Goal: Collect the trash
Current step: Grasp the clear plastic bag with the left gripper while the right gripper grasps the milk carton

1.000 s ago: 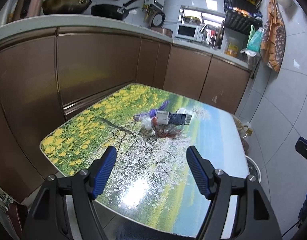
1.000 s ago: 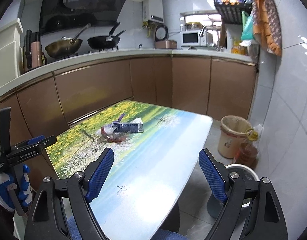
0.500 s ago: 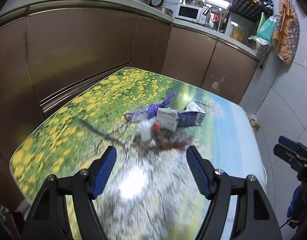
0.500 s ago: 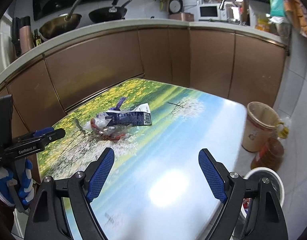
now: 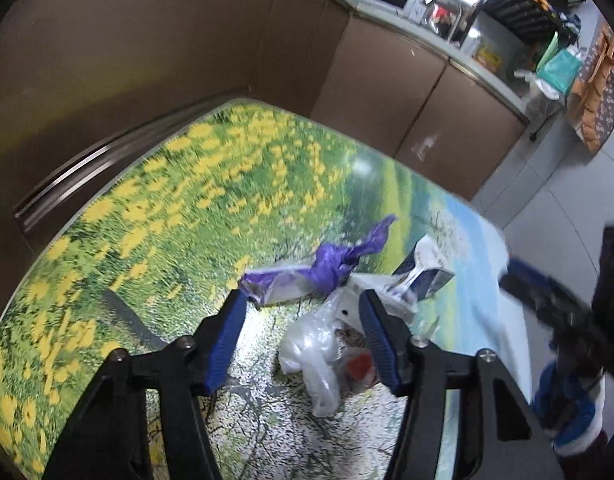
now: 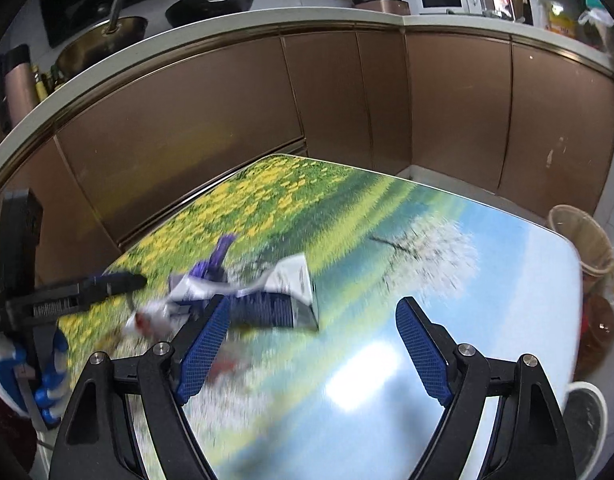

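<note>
A heap of trash lies on the picture-printed table (image 5: 179, 184): a purple wrapper (image 5: 331, 268), a clear plastic bag (image 5: 315, 344), a dark blue and white carton (image 5: 423, 276) and a red scrap (image 5: 359, 364). My left gripper (image 5: 303, 340) is open, its fingers on either side of the clear bag, just above it. My right gripper (image 6: 315, 340) is open over the table; its left finger overlaps the carton (image 6: 275, 308) in the view. The purple wrapper (image 6: 215, 264) lies behind.
A tan waste bin (image 6: 583, 240) stands on the floor off the table's far right corner, with an amber bottle (image 6: 599, 332) and a white bowl (image 6: 583, 412) beside it. Brown kitchen cabinets (image 6: 235, 120) run behind the table.
Both grippers have moved forward and down toward the trash heap. The left one now straddles the clear bag; the right one has reached the carton. Both stay open.
</note>
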Demonstrator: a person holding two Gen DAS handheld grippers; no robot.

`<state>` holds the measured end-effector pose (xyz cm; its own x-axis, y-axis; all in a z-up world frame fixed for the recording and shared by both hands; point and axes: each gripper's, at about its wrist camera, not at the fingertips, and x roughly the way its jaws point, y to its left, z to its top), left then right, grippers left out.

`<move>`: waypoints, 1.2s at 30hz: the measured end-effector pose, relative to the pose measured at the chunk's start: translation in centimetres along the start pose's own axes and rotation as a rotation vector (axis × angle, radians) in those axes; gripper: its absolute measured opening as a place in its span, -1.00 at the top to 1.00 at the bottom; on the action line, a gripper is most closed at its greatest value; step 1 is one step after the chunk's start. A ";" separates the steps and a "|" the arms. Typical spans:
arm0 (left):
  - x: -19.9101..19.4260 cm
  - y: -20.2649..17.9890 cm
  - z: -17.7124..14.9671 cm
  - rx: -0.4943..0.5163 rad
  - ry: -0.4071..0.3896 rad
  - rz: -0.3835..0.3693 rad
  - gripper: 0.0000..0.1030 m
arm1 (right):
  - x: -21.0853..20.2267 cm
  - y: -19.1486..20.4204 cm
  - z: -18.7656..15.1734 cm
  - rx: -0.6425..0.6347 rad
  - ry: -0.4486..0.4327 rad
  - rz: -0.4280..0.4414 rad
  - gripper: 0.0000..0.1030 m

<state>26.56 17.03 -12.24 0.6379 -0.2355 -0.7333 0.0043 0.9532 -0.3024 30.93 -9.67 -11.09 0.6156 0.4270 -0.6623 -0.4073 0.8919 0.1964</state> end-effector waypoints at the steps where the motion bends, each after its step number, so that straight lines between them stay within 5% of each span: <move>1: 0.3 0.0 -0.2 0.010 0.012 -0.003 -0.04 | 0.7 -0.1 0.5 0.004 0.003 0.005 -0.64; 8: 2.0 -0.6 -1.6 0.089 0.061 -0.001 0.00 | 5.8 0.3 2.3 -0.017 0.051 0.041 -0.60; 14: 2.9 -0.6 -2.5 0.114 0.082 0.003 0.12 | 8.2 -0.4 1.3 0.048 0.106 0.100 -0.30; 20: 3.1 -1.1 -2.7 0.143 0.076 -0.002 0.37 | 8.8 -1.5 0.3 0.118 0.137 0.215 0.26; 36: 2.6 -1.4 -3.6 0.163 0.063 0.022 0.41 | 5.5 -2.2 -3.4 0.165 0.168 0.268 0.22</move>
<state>25.48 14.44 -15.90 0.5893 -0.2208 -0.7771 0.1192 0.9752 -0.1867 32.93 -9.76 -17.63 0.3766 0.6305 -0.6787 -0.4161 0.7697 0.4841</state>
